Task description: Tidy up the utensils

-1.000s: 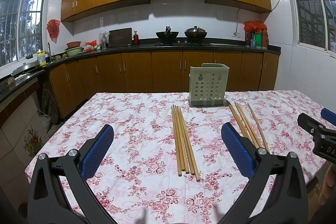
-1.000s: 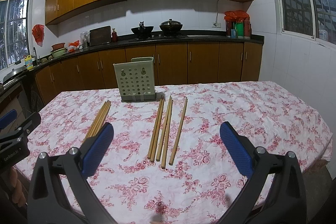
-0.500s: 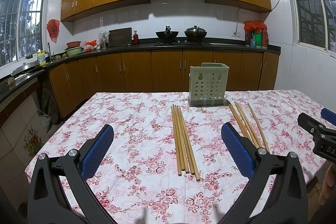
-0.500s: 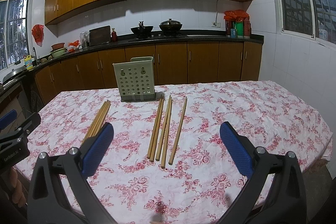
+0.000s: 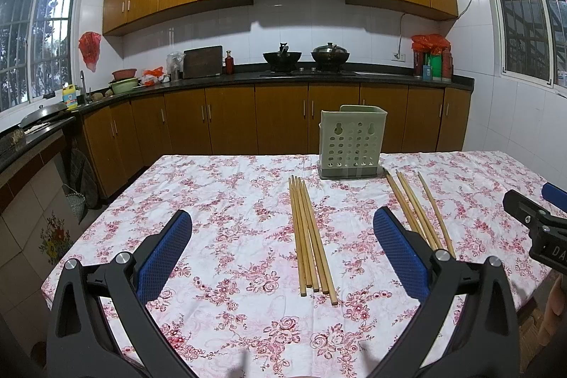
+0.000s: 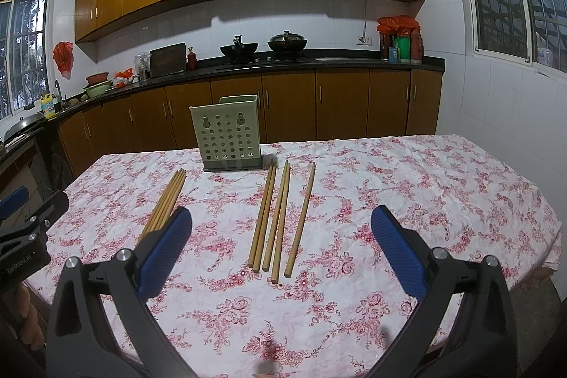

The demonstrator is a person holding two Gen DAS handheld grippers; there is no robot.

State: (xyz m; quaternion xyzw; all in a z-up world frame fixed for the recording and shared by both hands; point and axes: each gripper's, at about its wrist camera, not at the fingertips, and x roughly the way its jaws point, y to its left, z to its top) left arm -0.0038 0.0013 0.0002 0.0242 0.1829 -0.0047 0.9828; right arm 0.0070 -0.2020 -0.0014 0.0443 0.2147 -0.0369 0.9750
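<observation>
Waiting untouched on the floral tablecloth (image 5: 226,186), two sets of wooden chopsticks lay in front of the green perforated utensil holder (image 6: 228,137).

The tight bundle of chopsticks (image 5: 310,232) lay left of the holder's front and the looser spread of chopsticks (image 6: 280,218) right of it, both pointing at it. The left gripper (image 5: 283,245) and right gripper (image 6: 281,241) each hovered short of a set, fingers wide apart and empty. Thin round sticks would likely roll or fan out if pinched off-centre, and a grab at the bundle could lift only some; a tilted stick might catch the holder's rim. The holder's inside and any divider were hidden behind its front wall, and one blue pad (image 6: 164,250) covered the bundle's near ends.
</observation>
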